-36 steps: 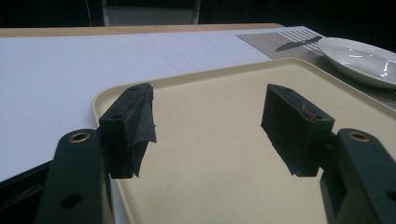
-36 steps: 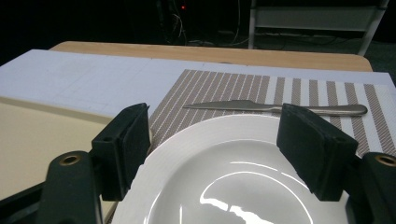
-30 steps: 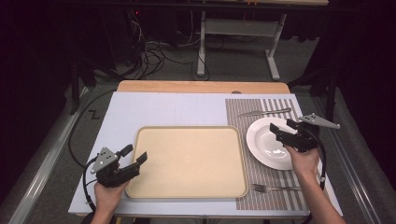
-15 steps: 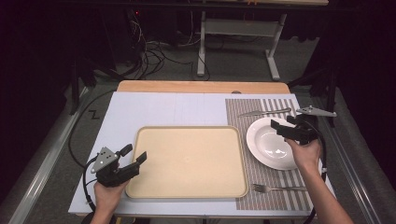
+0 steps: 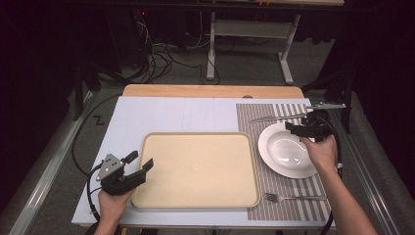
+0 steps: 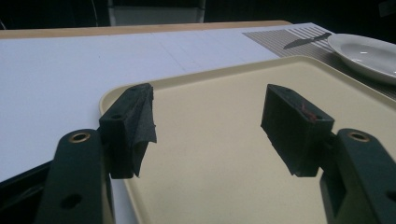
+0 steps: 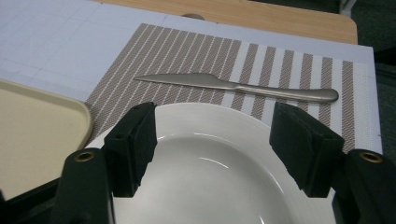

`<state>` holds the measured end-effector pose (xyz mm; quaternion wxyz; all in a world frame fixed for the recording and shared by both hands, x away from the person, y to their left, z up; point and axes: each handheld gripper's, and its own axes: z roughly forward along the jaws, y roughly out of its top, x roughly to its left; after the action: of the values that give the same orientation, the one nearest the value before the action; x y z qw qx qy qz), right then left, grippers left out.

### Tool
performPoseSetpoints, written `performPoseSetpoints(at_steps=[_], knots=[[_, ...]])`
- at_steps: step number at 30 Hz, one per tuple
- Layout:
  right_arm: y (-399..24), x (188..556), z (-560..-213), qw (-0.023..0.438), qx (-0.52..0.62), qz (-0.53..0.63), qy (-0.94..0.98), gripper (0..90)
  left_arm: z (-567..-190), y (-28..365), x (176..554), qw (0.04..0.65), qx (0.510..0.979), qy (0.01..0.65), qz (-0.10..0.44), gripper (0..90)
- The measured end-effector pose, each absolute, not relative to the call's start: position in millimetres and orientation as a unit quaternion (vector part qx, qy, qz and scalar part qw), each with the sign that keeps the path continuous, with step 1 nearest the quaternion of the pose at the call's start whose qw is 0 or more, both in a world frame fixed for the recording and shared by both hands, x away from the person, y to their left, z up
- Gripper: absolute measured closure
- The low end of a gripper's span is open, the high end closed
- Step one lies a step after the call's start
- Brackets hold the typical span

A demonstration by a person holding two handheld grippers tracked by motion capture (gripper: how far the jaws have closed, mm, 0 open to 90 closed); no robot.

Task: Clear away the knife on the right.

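From the high view, a person sits at a white-topped counter (image 5: 171, 115) with a wooden strip along its far edge. The left hand (image 5: 111, 204) holds the left tool (image 5: 139, 163) at the near left corner of a large, bare, beige rectangular plastic tray (image 5: 198, 169). Its jaws stand wide apart and hold nothing. A grey three-cornered plate sits on top of it and a black cable loops off to the left. To the right lies a brown-and-white striped woven placemat (image 5: 288, 196). On it rests a round white ceramic plate (image 5: 284, 149), just beside the tray's right edge. The right hand (image 5: 322, 152) holds the right tool (image 5: 292, 128) over the plate's far right rim; from here I cannot tell how far it is open. A silver table knife (image 5: 274, 117) lies on the mat beyond the plate, and a silver fork (image 5: 293, 197) lies near the mat's front edge.

In the left gripper view, the two black jaws stand wide, empty, over the tray's (image 6: 224, 154) corner. The plate (image 6: 369, 53) and the knife's tip (image 6: 308, 41) show far off at upper right.

In the right gripper view, the jaws stand wide apart above the plate (image 7: 215, 172), gripping nothing. The plate is clean and glossy, with a shallow well. The knife (image 7: 233, 86) lies across the striped mat (image 7: 196, 51) just past the plate's rim, blade pointing left. The tray's corner (image 7: 42, 130) shows at left.

No readable writing or brand marks appear anywhere.
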<state>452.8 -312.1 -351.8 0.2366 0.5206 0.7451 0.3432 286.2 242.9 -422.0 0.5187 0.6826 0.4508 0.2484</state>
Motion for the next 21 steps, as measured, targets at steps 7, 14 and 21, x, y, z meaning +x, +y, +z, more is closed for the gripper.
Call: performPoseSetpoints(at_steps=[7,14,21], knots=[[-315.0,463.8,-349.7,0.236,0.521,0.326,0.752,32.8,-422.4,242.2,287.1,0.515,0.685,0.451,0.249,35.1],[-316.1,472.3,-349.2,0.23,0.526,0.317,0.755,32.9,-422.6,242.1,287.4,0.514,0.685,0.451,0.251,35.1],[-316.8,485.2,-346.0,0.22,0.528,0.302,0.762,33.5,-422.9,242.2,288.3,0.513,0.685,0.451,0.252,35.2]])
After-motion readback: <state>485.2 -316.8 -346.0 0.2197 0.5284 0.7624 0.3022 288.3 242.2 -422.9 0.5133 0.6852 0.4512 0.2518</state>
